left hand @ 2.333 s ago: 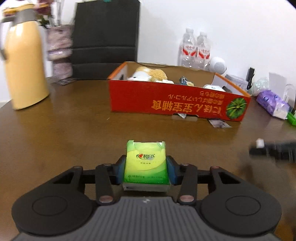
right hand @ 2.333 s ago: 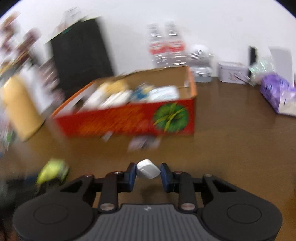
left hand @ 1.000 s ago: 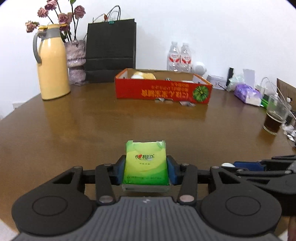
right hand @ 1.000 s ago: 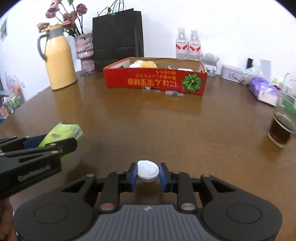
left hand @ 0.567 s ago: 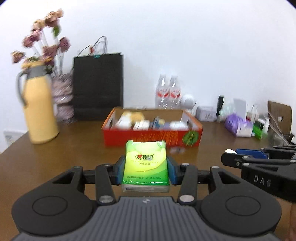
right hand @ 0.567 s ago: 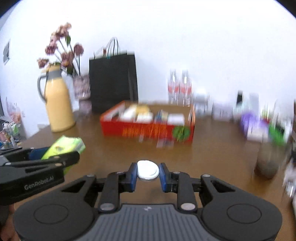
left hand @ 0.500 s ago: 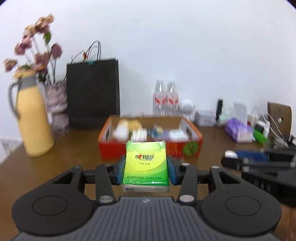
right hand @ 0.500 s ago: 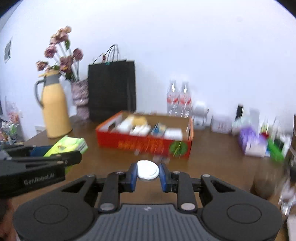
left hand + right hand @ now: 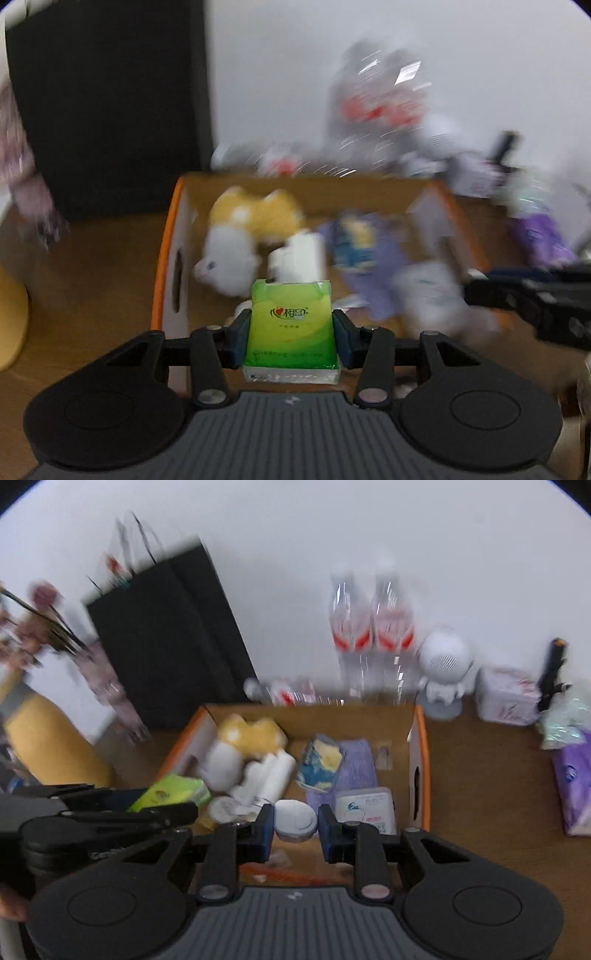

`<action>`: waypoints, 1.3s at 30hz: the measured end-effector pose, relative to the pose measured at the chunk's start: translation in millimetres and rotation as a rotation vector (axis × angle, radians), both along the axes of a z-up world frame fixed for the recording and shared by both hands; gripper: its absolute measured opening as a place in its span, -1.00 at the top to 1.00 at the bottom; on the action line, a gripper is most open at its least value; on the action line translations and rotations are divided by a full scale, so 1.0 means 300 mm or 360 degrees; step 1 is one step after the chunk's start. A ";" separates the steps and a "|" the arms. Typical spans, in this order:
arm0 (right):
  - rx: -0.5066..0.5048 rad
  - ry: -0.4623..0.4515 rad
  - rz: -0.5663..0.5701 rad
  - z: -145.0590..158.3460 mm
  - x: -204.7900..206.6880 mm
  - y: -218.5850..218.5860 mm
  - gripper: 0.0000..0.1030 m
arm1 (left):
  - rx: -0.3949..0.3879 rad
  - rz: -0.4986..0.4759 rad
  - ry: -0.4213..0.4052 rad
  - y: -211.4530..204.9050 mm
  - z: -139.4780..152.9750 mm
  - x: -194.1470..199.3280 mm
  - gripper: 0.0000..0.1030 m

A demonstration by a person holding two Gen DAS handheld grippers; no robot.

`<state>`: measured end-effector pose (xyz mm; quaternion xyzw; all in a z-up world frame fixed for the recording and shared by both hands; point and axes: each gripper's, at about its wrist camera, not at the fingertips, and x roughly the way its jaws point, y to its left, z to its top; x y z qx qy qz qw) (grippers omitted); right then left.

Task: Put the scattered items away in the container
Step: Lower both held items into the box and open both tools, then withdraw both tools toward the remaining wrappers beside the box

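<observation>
A brown table (image 9: 487, 775) bears an open cardboard box (image 9: 421, 746) with an orange rim, and both grippers hang above it, angled down into it. Behind the box stand a black bag (image 9: 173, 635) and two water bottles (image 9: 373, 627); a yellow jug (image 9: 44, 738) stands to the left. Inside the box lie a yellow and white plush toy (image 9: 240, 746), a white roll (image 9: 273, 775), a blue and yellow packet (image 9: 321, 764) on something purple, and a white pack (image 9: 365, 805) by the right wall. The left gripper (image 9: 291, 332) is clamped on a green tissue pack (image 9: 291, 321), which sits upright between its blue pads, over the box's near left part. The right gripper (image 9: 295, 823) grips a small white round case (image 9: 295, 819) between its pads, over the box's near middle. In the right wrist view the left gripper comes in from the left, just beside the right one, its tissue pack sticking out over the box. The left wrist view is blurred.
</observation>
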<state>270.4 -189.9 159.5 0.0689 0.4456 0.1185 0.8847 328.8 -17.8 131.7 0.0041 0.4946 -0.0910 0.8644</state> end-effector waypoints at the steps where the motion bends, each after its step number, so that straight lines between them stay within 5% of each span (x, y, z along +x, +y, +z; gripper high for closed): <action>1: 0.0005 0.0083 0.0019 -0.032 0.058 0.016 0.53 | 0.0019 0.0025 0.0034 0.016 -0.034 0.041 0.11; 7: -0.0075 0.0400 0.0010 -0.233 0.340 0.041 0.43 | 0.0022 0.0134 0.0201 0.080 -0.160 0.195 -0.21; 11: -0.0095 0.0410 -0.0007 -0.250 0.387 0.044 -0.36 | 0.0029 0.0096 0.0166 0.084 -0.139 0.199 -0.53; 12: -0.0094 0.0399 -0.0015 -0.243 0.388 0.033 -0.41 | 0.0034 0.0090 0.0166 0.084 -0.134 0.199 -0.57; 20: -0.0183 0.0388 -0.0070 -0.157 0.279 0.000 -0.46 | 0.0080 0.0098 0.0168 0.045 -0.040 0.065 -0.78; 24: -0.0194 0.0229 -0.0077 -0.073 0.129 0.012 -0.50 | 0.0141 0.0120 -0.0096 0.011 0.092 -0.118 -0.97; 29: -0.0251 -0.0216 -0.0069 0.029 -0.207 0.036 -0.77 | 0.0149 0.0115 -0.0530 -0.015 0.170 -0.459 -1.00; 34: -0.0247 -0.0568 -0.0080 -0.084 -0.616 0.045 -0.86 | 0.0092 0.0177 -0.0813 0.006 0.010 -0.861 -1.00; 39: -0.0259 -0.0529 -0.0065 -0.309 -0.899 0.054 -0.86 | 0.0125 0.0327 -0.0900 0.030 -0.210 -1.168 -1.00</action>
